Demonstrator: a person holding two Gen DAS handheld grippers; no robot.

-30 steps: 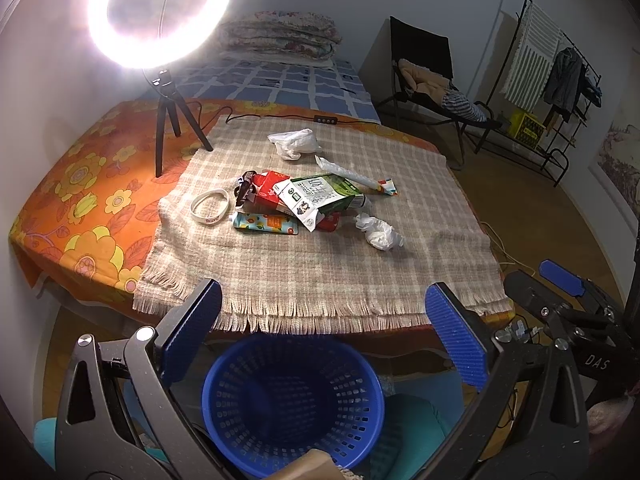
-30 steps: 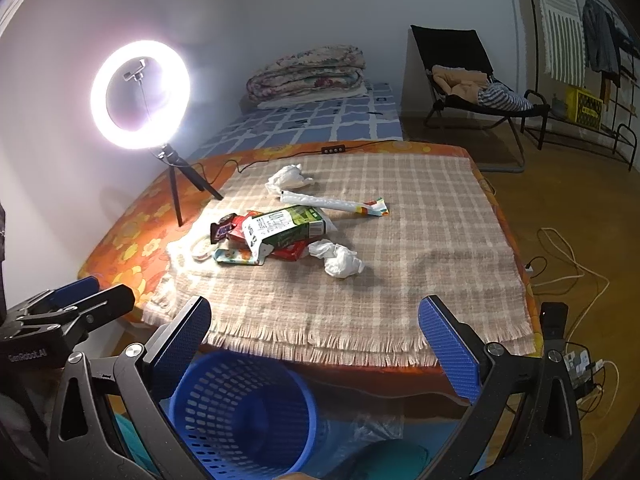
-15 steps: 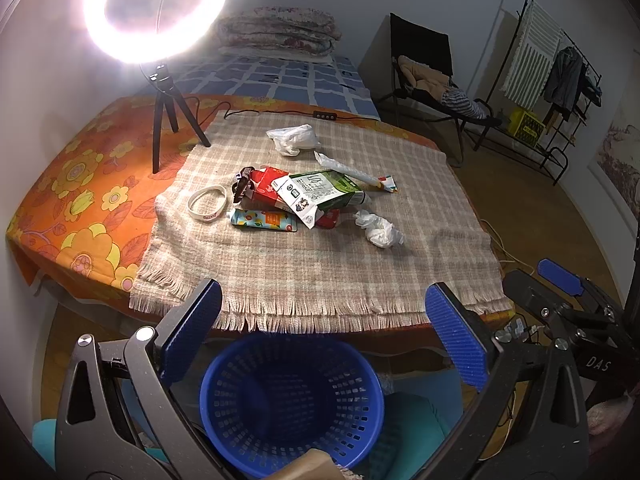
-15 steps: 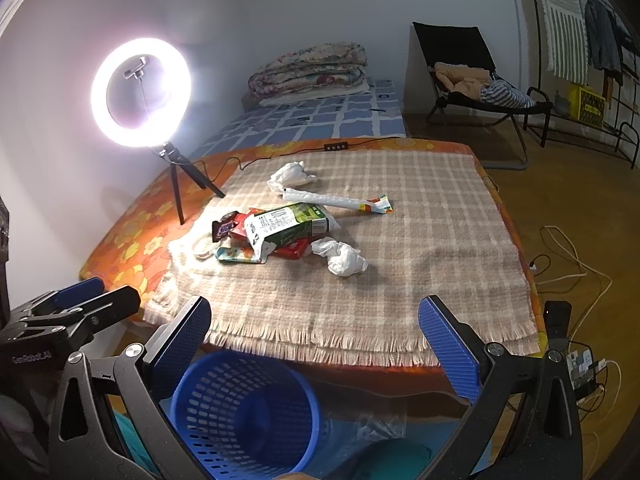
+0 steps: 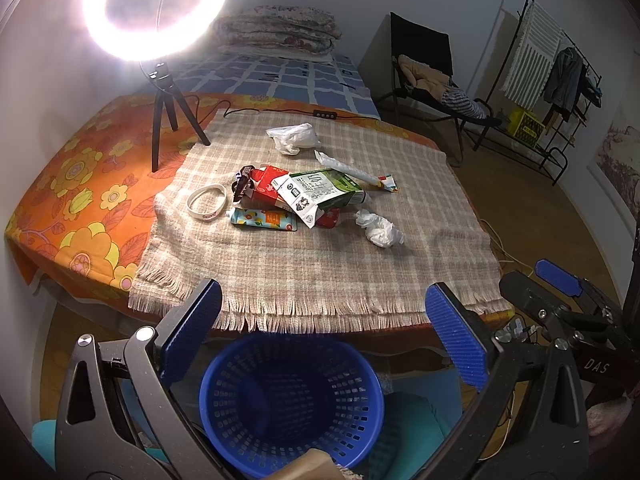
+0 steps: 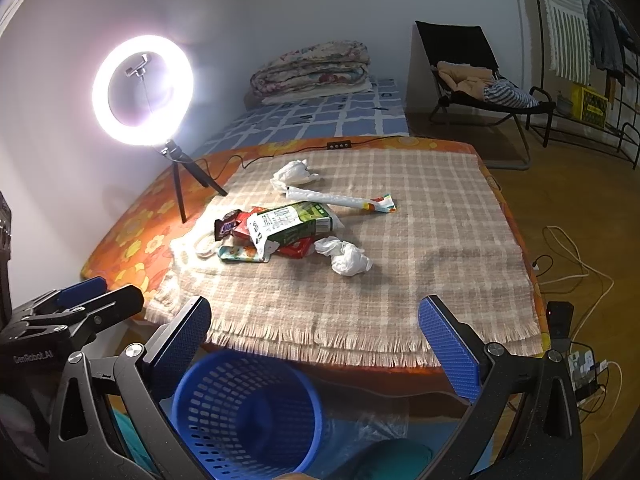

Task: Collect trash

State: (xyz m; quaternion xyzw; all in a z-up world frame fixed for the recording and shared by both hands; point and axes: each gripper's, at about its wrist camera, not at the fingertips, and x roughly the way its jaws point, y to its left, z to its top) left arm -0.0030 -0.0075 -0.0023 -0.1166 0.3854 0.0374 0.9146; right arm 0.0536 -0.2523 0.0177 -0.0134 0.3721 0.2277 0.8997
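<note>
Trash lies on a checked cloth (image 5: 304, 256) on the table: a green milk carton (image 5: 320, 192) (image 6: 292, 220), a red carton (image 5: 262, 190), a colourful pouch (image 5: 264, 218), a chocolate wrapper (image 6: 226, 226), a white band (image 5: 207, 202), a long white wrapper (image 5: 352, 170) (image 6: 340, 200) and two crumpled tissues (image 5: 380, 230) (image 5: 294, 138). A blue basket (image 5: 292, 396) (image 6: 248, 408) stands on the floor below the table's near edge. My left gripper (image 5: 324, 328) and right gripper (image 6: 316, 336) are both open and empty, held above the basket, short of the table.
A lit ring light on a tripod (image 5: 160, 92) stands at the table's far left. A cable with a switch (image 5: 324, 114) runs along the far edge. A bed, a black chair (image 5: 432, 80) and a clothes rack stand behind. Cables and a power strip (image 6: 580, 364) lie on the floor at right.
Both grippers have drifted slightly; the table and trash sit a little differently in view. Nothing on the table has moved. Both grippers stay open.
</note>
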